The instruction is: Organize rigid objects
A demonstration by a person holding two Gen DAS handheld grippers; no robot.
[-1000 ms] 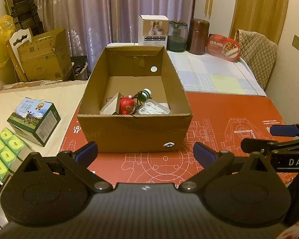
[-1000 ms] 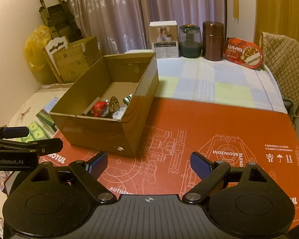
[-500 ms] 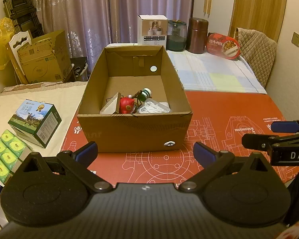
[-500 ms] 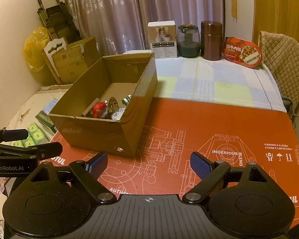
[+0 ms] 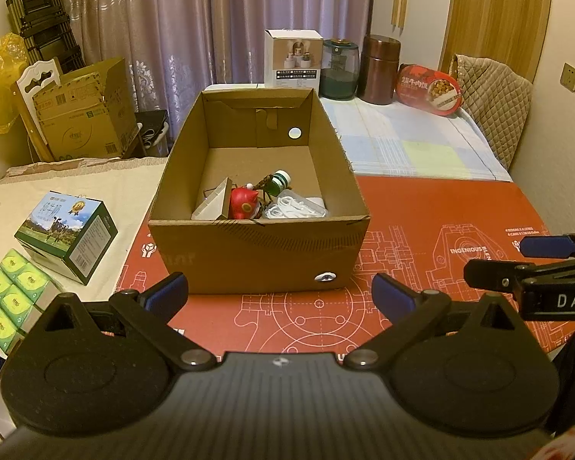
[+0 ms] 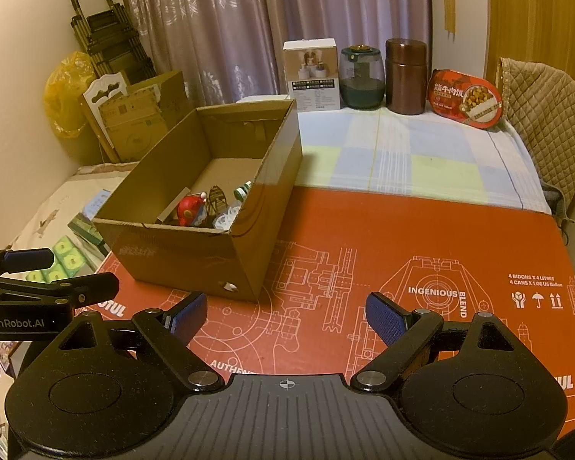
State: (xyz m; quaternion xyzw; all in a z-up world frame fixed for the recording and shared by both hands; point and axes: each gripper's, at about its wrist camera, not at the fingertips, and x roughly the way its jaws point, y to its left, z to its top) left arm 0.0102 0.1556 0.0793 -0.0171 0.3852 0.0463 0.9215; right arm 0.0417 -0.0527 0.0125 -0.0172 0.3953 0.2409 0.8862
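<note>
Two tongs show, the left tongs (image 5: 280,293) and the right tongs (image 6: 283,314). One open box (image 5: 257,257) stands on one red mat (image 5: 441,207). Inside it lie one red toy (image 5: 243,203), one green bottle (image 5: 278,182), one white triangular piece (image 5: 212,207) and one clear bag (image 5: 295,209). At the back stand one white carton (image 5: 293,59), two jars (image 5: 341,69) and one oval red tin (image 5: 429,90). One milk carton (image 5: 67,234) sits at the left, beside a green tissue pack (image 5: 9,299) showing six packets.
</note>
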